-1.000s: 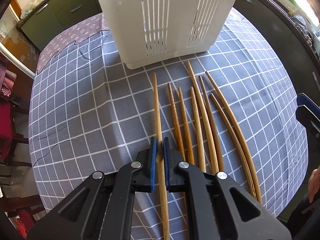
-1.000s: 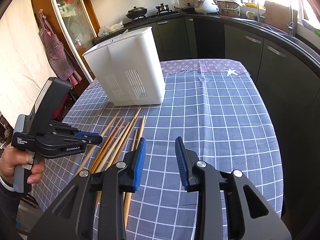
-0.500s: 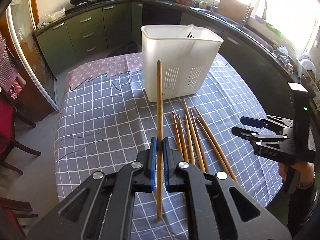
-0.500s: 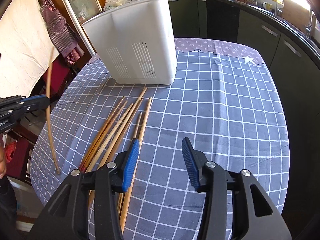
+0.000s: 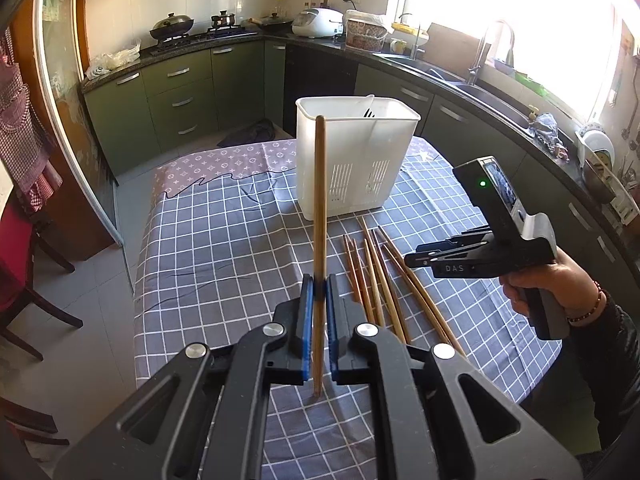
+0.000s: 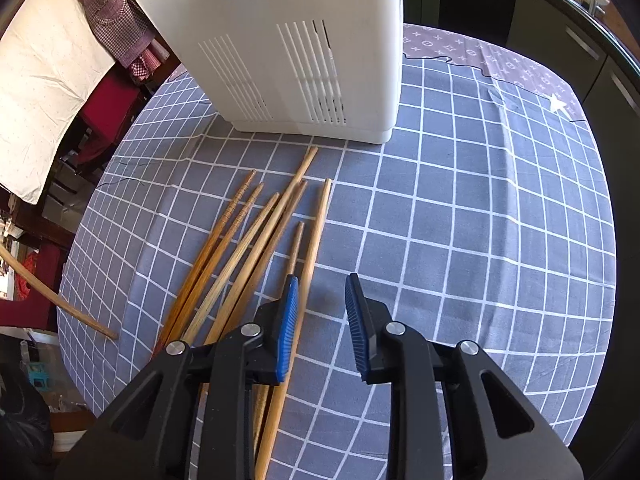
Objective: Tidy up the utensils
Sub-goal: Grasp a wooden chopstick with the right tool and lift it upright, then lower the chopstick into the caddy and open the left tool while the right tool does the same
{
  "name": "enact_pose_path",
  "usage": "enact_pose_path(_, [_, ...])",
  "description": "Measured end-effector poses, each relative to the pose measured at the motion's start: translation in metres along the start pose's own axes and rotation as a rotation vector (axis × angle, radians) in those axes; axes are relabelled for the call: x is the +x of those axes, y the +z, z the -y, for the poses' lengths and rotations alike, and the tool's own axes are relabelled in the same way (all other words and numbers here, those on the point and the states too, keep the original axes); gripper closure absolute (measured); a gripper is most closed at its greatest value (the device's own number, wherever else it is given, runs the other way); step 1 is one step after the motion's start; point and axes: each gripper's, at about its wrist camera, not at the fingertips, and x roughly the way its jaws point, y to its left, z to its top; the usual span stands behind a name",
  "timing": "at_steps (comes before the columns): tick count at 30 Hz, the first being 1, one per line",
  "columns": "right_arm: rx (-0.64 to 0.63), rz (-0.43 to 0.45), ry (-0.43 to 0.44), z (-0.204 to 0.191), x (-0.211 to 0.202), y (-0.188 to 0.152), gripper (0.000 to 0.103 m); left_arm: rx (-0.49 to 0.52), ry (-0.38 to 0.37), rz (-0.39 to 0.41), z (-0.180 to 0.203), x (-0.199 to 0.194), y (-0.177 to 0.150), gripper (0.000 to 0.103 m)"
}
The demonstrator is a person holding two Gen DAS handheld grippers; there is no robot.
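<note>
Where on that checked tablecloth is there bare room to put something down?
Bare cloth lies right of the loose chopsticks out to the table's right edge, and left of them in the left wrist view. It is crowded where the chopsticks fan out before the white holder.

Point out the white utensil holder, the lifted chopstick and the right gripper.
white utensil holder (image 5: 356, 160): left wrist view, front wall.
lifted chopstick (image 5: 319, 200): left wrist view, mid-shaft.
right gripper (image 6: 322, 308): right wrist view, between fingertips.

On the counter (image 6: 480, 220), loose chopsticks (image 6: 256, 240) lie fanned just before the utensil basket (image 6: 304, 48); the right claw (image 6: 320, 312) hangs over their near ends.
</note>
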Motion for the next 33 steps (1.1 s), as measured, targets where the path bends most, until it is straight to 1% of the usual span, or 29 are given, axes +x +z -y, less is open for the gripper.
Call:
enact_pose_path(3, [-0.018,-0.017,-0.011,-0.008,0.005,0.004,0.081,0.006,-0.002,0.003,0.001,-0.002,-0.002,0.097])
enact_pose_path(6, [-0.037,-0.042,-0.053,-0.015,0.01,0.006,0.086,0.013,0.001,0.006,0.002,-0.003,-0.003,0.097])
enact_pose_path(11, [-0.062,-0.067,-0.107,-0.027,0.016,0.01,0.089,0.022,0.002,0.01,0.003,-0.004,-0.005,0.097])
enact_pose_path(14, [-0.08,-0.068,-0.138,-0.037,0.021,0.015,0.089,0.026,0.005,0.01,0.004,-0.004,-0.005,0.097])
enact_pose_path(15, [-0.085,-0.065,-0.142,-0.039,0.022,0.016,0.093,0.027,0.005,0.011,0.004,-0.004,-0.005,0.097])
enact_pose_path(18, [-0.087,-0.049,-0.147,-0.045,0.026,0.018,0.096,0.031,0.011,0.011,0.004,-0.004,-0.006,0.097])
enact_pose_path(20, [-0.084,-0.015,-0.137,-0.048,0.02,0.018,0.096,0.03,0.014,0.01,0.004,-0.004,-0.006,0.096])
enact_pose_path(22, [-0.069,0.031,-0.109,-0.046,0.004,0.017,0.096,0.031,0.017,0.008,0.004,-0.004,-0.006,0.096])
enact_pose_path(25, [-0.066,0.13,-0.09,-0.047,-0.033,0.012,0.096,0.034,0.02,0.005,0.005,-0.005,-0.006,0.096])
enact_pose_path(30, [-0.055,0.335,-0.073,-0.046,-0.105,-0.007,0.096,0.044,0.024,0.004,0.01,-0.006,-0.006,0.096])
enact_pose_path(31, [-0.056,0.366,-0.077,-0.042,-0.118,-0.014,0.096,0.044,0.025,0.004,0.01,-0.006,-0.006,0.096])
enact_pose_path(33, [-0.052,0.405,-0.086,-0.042,-0.132,-0.026,0.096,0.047,0.027,0.003,0.012,-0.007,-0.007,0.096])
